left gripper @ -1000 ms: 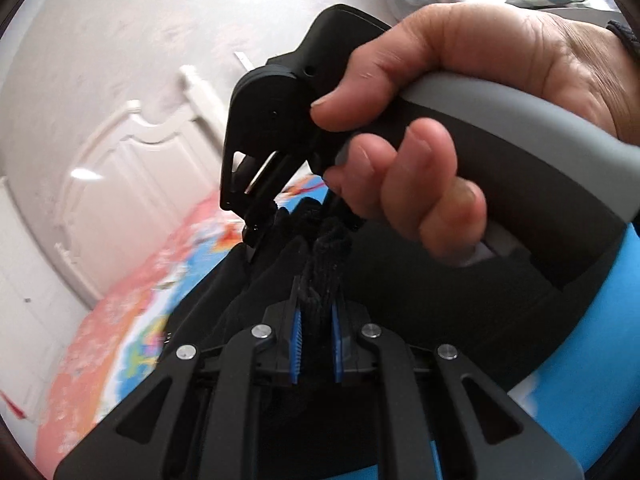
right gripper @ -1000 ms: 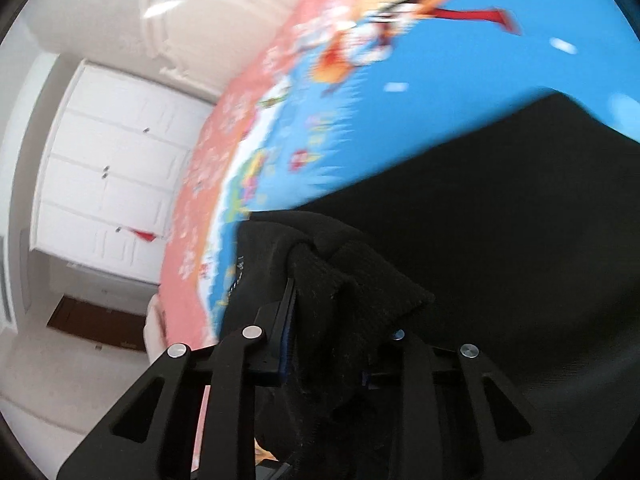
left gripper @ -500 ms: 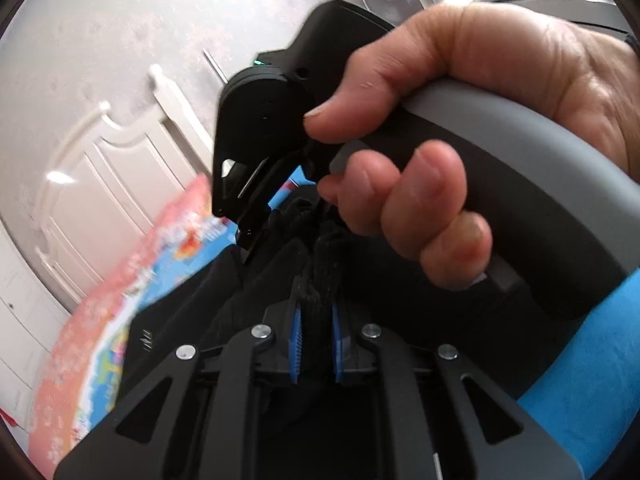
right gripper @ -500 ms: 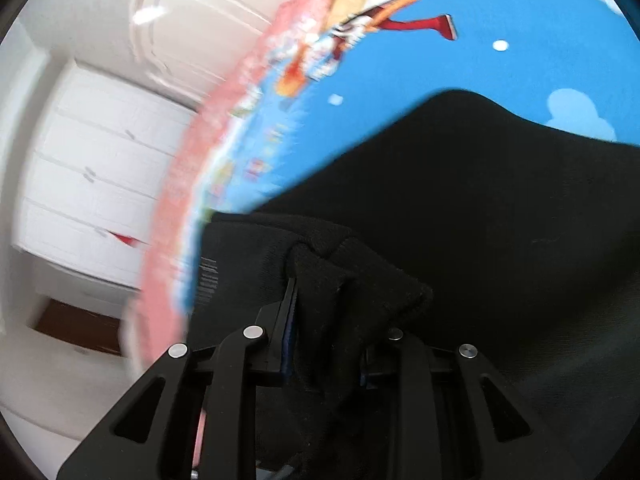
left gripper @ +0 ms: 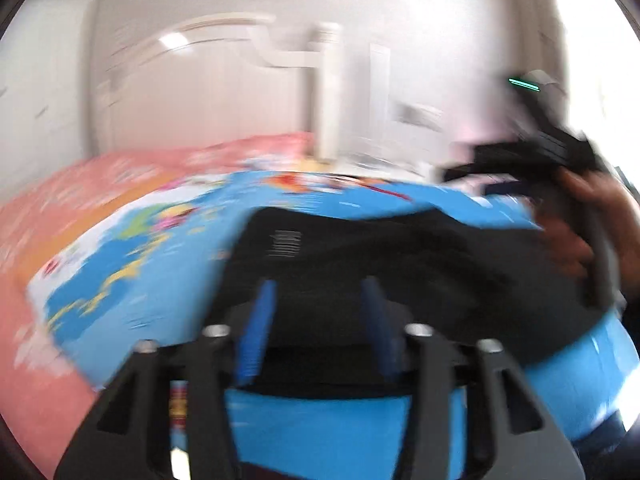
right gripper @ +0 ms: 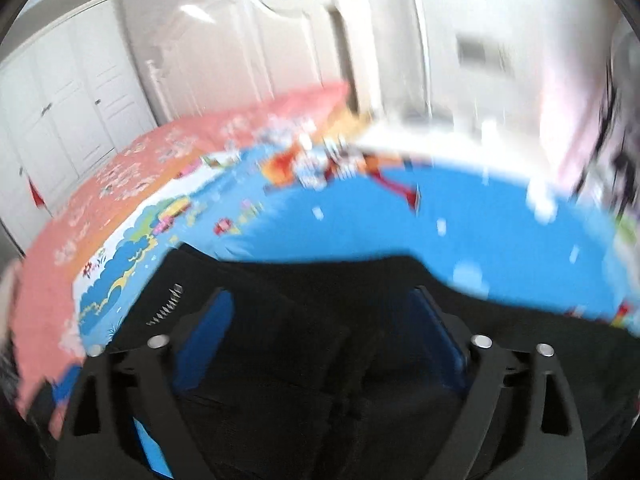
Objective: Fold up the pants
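Observation:
The black pants lie folded on the bright blue cartoon bedspread; they also show in the right wrist view. My left gripper is open and empty just above their near edge, blue pads apart. My right gripper is open wide over the pants and holds nothing. In the left wrist view the right gripper and the hand holding it are at the far right, above the pants' right end. Both views are motion-blurred.
The bed has a pink patterned sheet on the left and a white headboard behind. White wardrobe doors stand at the left. A bright window is at the right.
Both grippers were shut on bunched black fabric; both have opened and let it go. Both have pulled back and swung level, and the right hand has moved away to the right.

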